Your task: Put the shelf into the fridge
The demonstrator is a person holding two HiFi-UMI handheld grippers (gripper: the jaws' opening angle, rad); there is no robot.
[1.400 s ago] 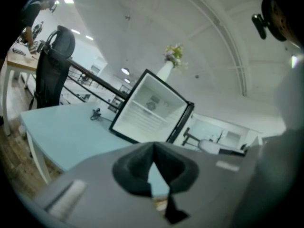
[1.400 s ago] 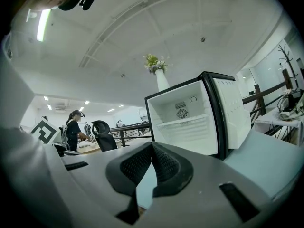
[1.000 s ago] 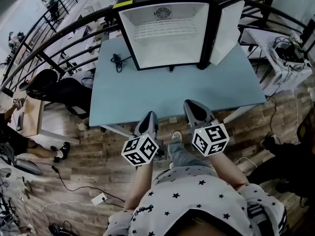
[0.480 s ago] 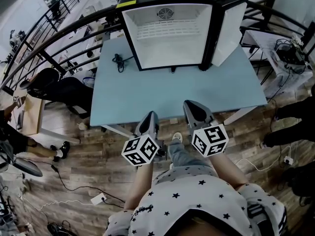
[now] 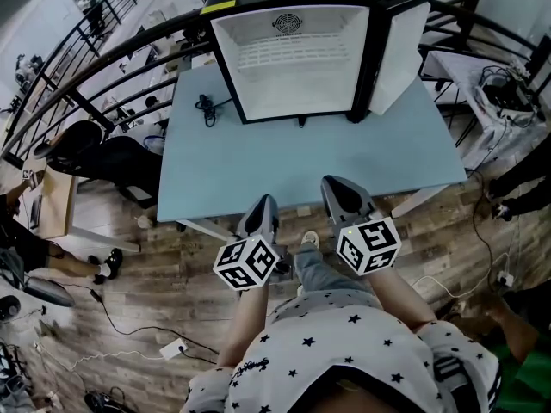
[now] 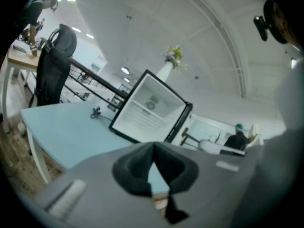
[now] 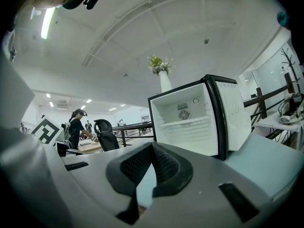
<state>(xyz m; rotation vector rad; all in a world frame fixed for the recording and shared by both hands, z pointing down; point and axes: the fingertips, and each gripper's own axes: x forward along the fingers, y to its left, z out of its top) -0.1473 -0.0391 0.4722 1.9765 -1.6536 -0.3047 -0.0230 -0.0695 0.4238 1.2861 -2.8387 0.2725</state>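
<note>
Head view: the fridge (image 5: pixel 297 100) stands on the pale blue tabletop (image 5: pixel 301 166) at 12 o'clock, its open side facing the person and its door (image 5: pixel 398 50) swung out toward 1 o'clock. The shelf (image 5: pixel 291 52), a white wire rack, sits level across the upper part of the fridge cavity, just below the round fan grille. A small black cable bundle (image 5: pixel 205 107) lies on the tabletop at 10 o'clock from the fridge front, just beside its left wall. Both tools are held low over the near edge of the tabletop, at about 6 o'clock and well apart from the fridge: left tool (image 5: pixel 264 201) with its marker cube (image 5: pixel 247 262) behind it, right tool (image 5: pixel 331 182) with its marker cube (image 5: pixel 368 245). Left gripper view: left tool (image 6: pixel 153 145), pads closed tip to tip, nothing between them; fridge and shelf (image 6: pixel 142 115) ahead at 12 o'clock. Right gripper view: right tool (image 7: pixel 152 145), pads likewise pressed together and empty; shelf (image 7: pixel 186 122) visible inside the fridge at 1 o'clock, a white vase of flowers (image 7: pixel 165 82) on the fridge top.
</note>
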